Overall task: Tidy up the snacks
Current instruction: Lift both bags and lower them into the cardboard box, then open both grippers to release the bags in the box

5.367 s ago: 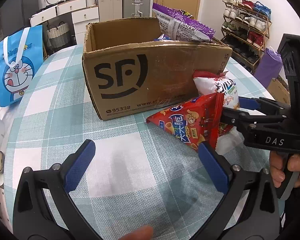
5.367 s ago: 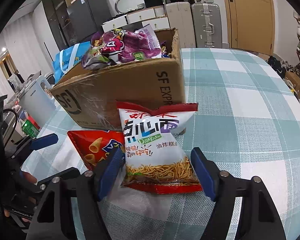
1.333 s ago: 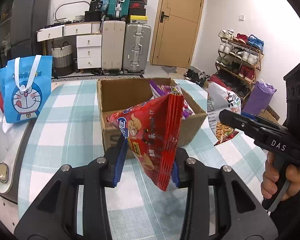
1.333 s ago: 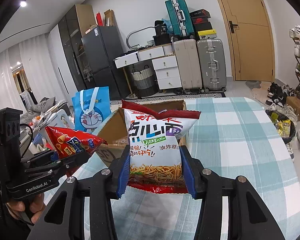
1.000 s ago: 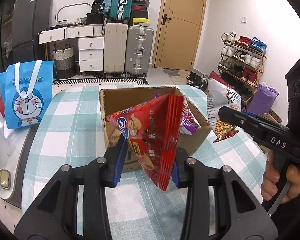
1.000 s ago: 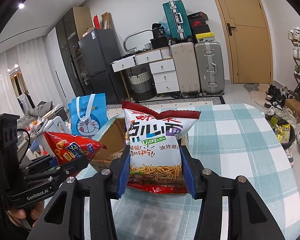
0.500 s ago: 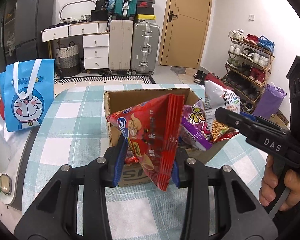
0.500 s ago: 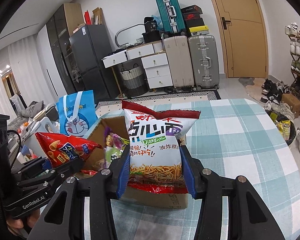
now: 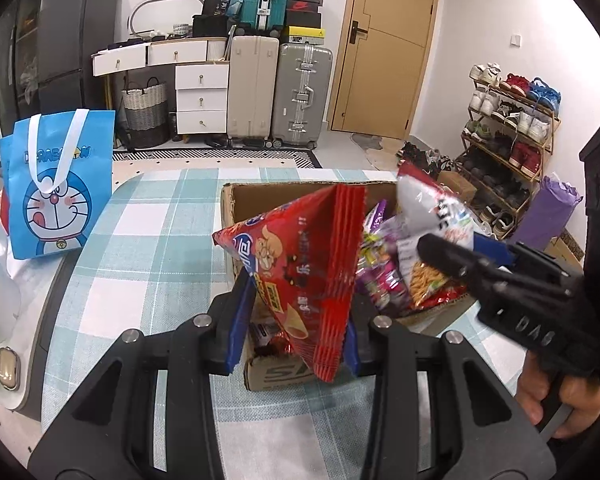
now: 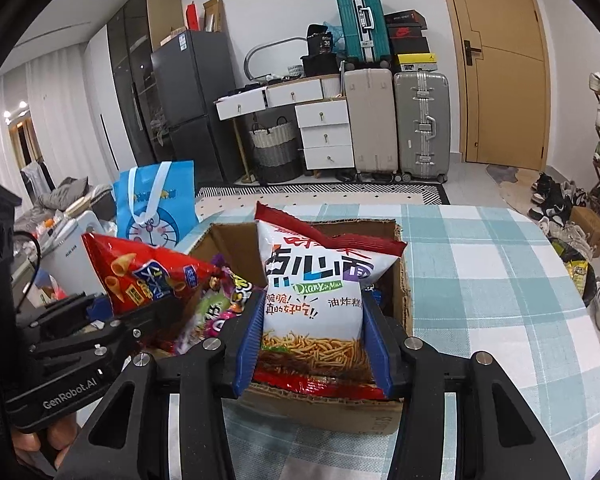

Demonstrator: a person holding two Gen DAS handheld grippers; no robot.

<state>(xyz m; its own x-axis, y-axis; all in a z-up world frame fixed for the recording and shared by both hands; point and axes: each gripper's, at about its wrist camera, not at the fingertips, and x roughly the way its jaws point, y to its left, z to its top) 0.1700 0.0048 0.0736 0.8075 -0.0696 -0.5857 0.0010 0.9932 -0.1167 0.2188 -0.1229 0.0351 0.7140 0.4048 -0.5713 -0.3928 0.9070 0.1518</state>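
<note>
Left gripper (image 9: 292,338): clamped on red corn-cone bag (image 9: 300,264). Right gripper (image 10: 312,342): clamped on white noodle-snack bag (image 10: 316,292). Both above open cardboard box (image 10: 324,412); lower inside walls before releasing.

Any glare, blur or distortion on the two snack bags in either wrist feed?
Left wrist: white noodle bag smeared by blur and glare; red chip bag sharper. Right wrist: noodle bag crisp, print readable; door and table edges bow from fisheye.

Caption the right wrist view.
Right gripper holds a white noodle bag over the cardboard box of snacks.
</note>
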